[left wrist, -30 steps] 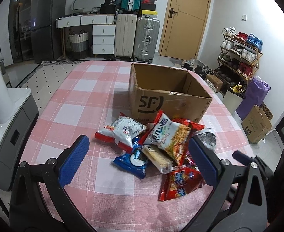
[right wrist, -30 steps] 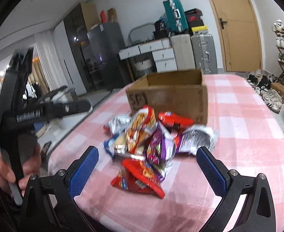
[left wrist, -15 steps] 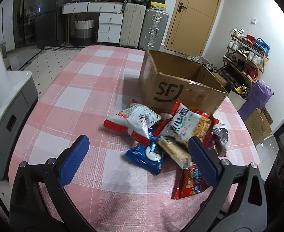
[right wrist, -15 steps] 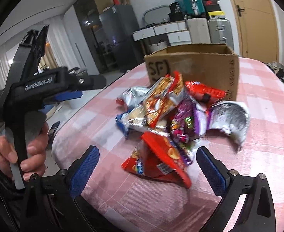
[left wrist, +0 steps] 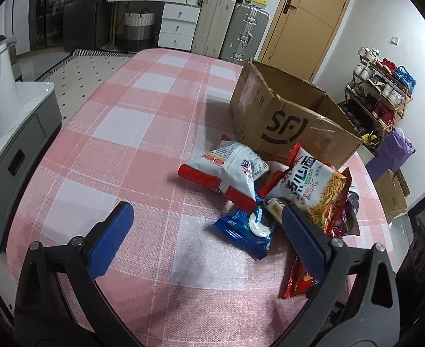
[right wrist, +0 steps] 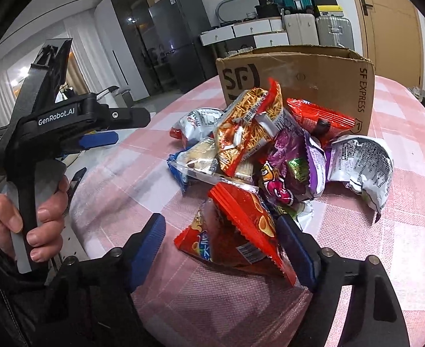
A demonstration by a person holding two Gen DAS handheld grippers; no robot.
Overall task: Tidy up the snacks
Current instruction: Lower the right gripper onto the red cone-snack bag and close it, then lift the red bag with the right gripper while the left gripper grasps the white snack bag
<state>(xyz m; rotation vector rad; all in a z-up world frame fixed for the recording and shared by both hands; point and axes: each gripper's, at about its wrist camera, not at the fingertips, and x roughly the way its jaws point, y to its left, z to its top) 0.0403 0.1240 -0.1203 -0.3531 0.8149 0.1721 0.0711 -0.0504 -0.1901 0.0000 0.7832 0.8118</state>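
A pile of snack packets lies on the pink checked tablecloth (left wrist: 131,150) in front of an open cardboard box (left wrist: 287,115). In the left wrist view a white-and-red bag (left wrist: 229,170), a blue cookie pack (left wrist: 247,231) and a noodle snack bag (left wrist: 313,185) show. My left gripper (left wrist: 203,240) is open, low over the cloth left of the pile. In the right wrist view my right gripper (right wrist: 224,248) is open, its fingers on either side of a red chip bag (right wrist: 235,231) at the pile's near edge. The left gripper (right wrist: 96,141) also shows there, held in a hand.
Box (right wrist: 299,69) stands behind the pile, open top. A silver bag (right wrist: 362,167) and a purple bag (right wrist: 293,167) lie to the right. A white cabinet (left wrist: 13,133) stands left of the table. Suitcases (left wrist: 241,37) and a shoe rack (left wrist: 380,92) stand beyond.
Both grippers have moved in closer to the pile. The right gripper's fingers now straddle the red chip bag and have narrowed. The left gripper has swung left, so the pile sits right.
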